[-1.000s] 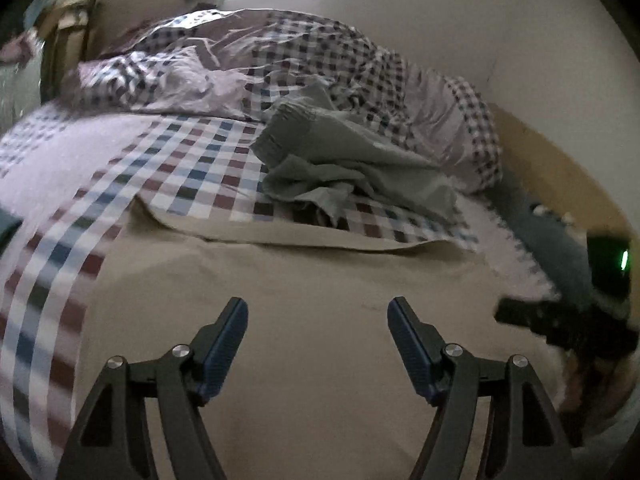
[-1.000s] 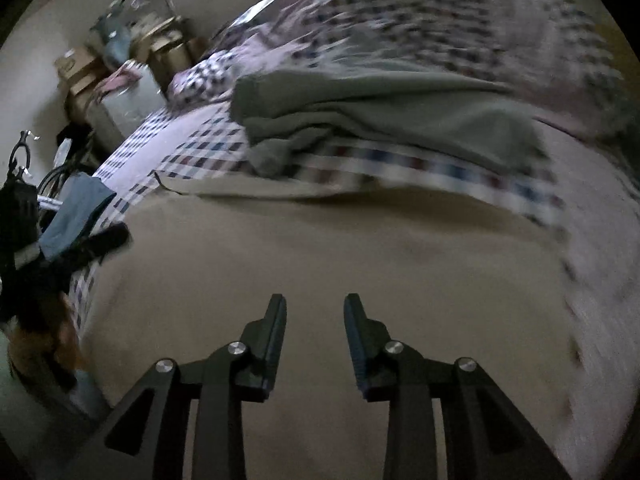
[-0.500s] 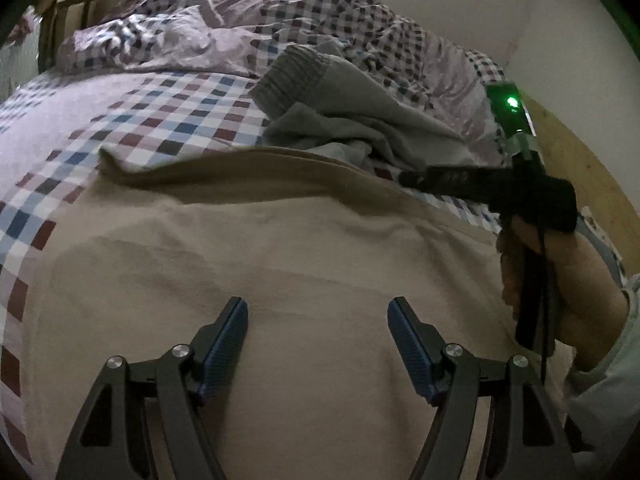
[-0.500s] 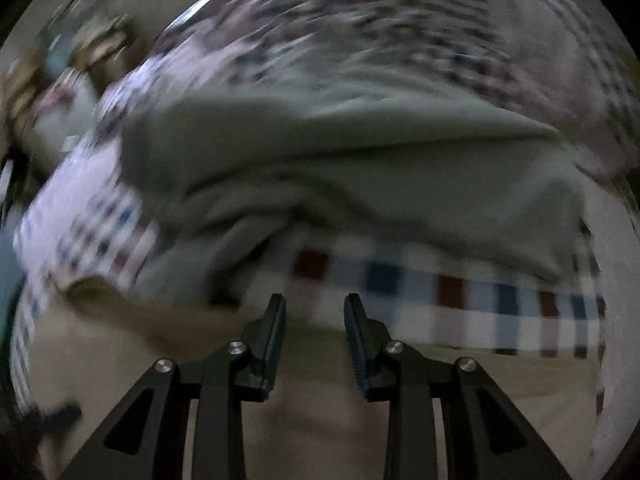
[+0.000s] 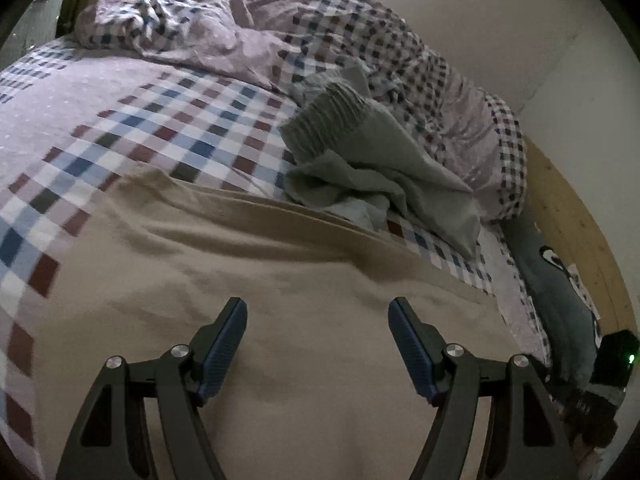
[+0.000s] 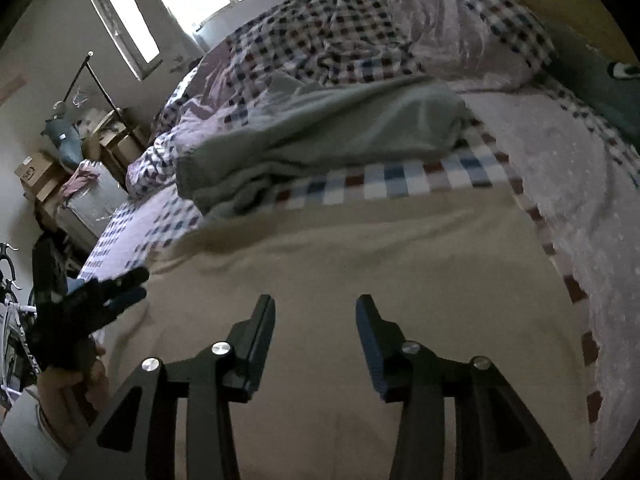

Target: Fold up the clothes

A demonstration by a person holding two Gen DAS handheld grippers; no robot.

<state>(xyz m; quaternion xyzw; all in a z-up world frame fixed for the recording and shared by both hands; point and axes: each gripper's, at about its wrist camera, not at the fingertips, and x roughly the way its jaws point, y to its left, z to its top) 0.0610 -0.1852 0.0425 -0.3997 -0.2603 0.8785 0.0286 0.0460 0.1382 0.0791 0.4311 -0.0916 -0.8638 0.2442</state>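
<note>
Both grippers now over the beige garment (image 5: 280,320); right gripper (image 6: 316,312) opening, empty.

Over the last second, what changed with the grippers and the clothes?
The right gripper swung out toward the grey garment and came back over the beige garment; its empty jaws are opening. The left gripper stayed open and empty. Both garments lie where they were.

A bright window (image 6: 180,4) lights pale walls (image 5: 500,20), with cardboard boxes (image 6: 38,174) stacked beside the checked bed (image 5: 120,92)
</note>
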